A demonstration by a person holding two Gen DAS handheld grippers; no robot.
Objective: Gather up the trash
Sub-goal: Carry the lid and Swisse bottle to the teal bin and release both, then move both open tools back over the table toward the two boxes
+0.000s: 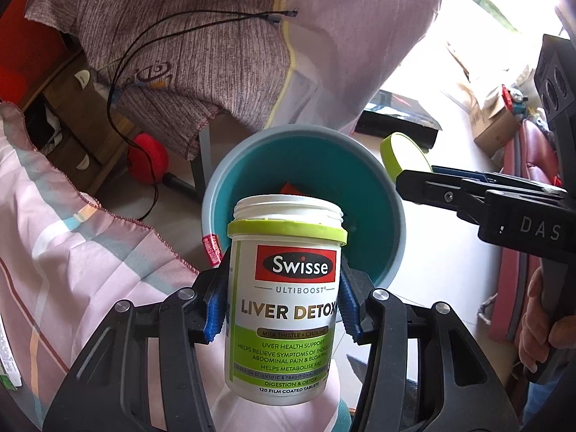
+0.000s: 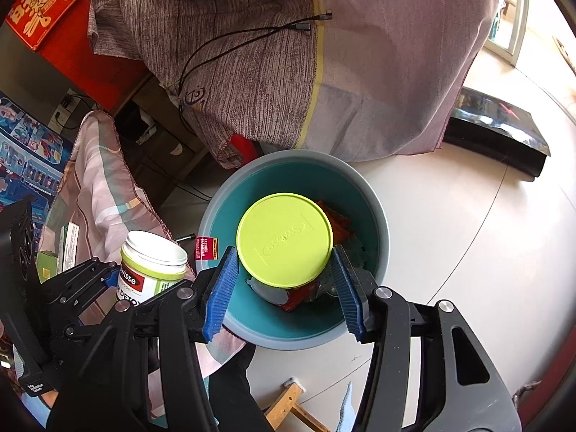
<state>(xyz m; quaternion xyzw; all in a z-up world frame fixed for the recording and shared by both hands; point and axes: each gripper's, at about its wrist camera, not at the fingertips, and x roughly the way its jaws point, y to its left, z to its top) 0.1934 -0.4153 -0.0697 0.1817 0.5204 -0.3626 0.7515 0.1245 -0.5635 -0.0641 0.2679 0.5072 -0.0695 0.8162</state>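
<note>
The left gripper point(image 1: 282, 302) clamps an open Swisse bottle point(image 1: 284, 306) upright, just short of the bin point(image 1: 392, 248). The right gripper point(image 2: 284, 288) pinches the green lid point(image 2: 284, 239) by its edges, flat above the bin's mouth, over red wrappers point(image 2: 338, 221) inside.

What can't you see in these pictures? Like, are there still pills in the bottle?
- Inside the bottle: both views show only its outside and rim, so pills cannot be told.
- Bin bottom: right wrist view, the green lid covers most of the trash.
- Bin's far floor: left wrist view, the bottle blocks it.
</note>
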